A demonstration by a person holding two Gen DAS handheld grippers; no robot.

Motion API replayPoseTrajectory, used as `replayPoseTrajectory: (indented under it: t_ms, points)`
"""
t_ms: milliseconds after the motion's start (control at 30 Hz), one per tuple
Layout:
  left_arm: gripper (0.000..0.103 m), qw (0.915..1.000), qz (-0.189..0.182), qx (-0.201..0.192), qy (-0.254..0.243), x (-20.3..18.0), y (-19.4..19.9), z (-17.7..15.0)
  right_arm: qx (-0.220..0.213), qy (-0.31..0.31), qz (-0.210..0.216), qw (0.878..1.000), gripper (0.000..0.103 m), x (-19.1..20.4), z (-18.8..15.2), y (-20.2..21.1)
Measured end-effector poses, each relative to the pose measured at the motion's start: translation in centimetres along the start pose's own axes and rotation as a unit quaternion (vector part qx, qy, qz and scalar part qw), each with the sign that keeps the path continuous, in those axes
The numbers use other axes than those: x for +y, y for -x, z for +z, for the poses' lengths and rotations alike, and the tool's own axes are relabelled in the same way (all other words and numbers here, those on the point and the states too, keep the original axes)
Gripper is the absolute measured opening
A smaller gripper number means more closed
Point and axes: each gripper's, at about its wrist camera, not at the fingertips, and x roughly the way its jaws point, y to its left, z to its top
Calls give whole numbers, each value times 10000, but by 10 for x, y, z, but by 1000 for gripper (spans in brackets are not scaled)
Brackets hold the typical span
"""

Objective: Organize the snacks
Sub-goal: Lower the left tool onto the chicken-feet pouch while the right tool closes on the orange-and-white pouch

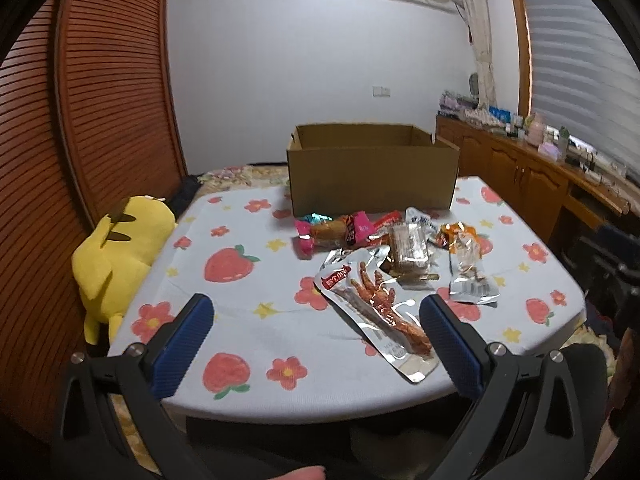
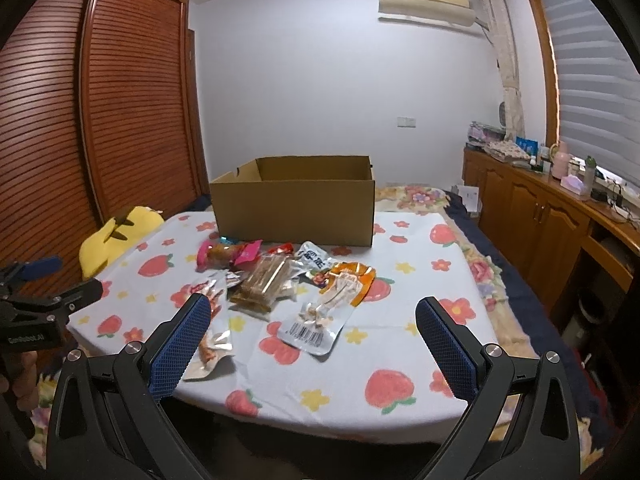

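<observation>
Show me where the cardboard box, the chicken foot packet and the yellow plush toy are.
cardboard box (image 1: 372, 180), left wrist view, front wall.
chicken foot packet (image 1: 376, 300), left wrist view, on the red foot behind the clear window.
yellow plush toy (image 1: 120, 252), left wrist view, its back.

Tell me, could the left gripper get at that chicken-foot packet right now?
Probably yes. The left gripper is open and the chicken-foot packet lies flat at the pile's near edge, nothing between them.

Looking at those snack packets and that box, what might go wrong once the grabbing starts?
The snack packets overlap in a loose pile, so pinching the chicken-foot packet may drag a neighbour like the wafer pack along. The flat, shiny foil could slip from the open left hand-held gripper. The cardboard box has tall walls, so a low carry might bump its front.
</observation>
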Motion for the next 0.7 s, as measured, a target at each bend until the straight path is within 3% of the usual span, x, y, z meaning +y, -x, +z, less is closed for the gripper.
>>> replayPoseTrajectory:
  t_ms: [333,700]
  points:
    - [103,9971,-293,610,-341,-11,-67,3,233,34,96,9997,103,-29,5,-50]
    - [103,9920,-541,1135,-115,-5,-117,0,734,135,490,9960,103,-46,4,-109]
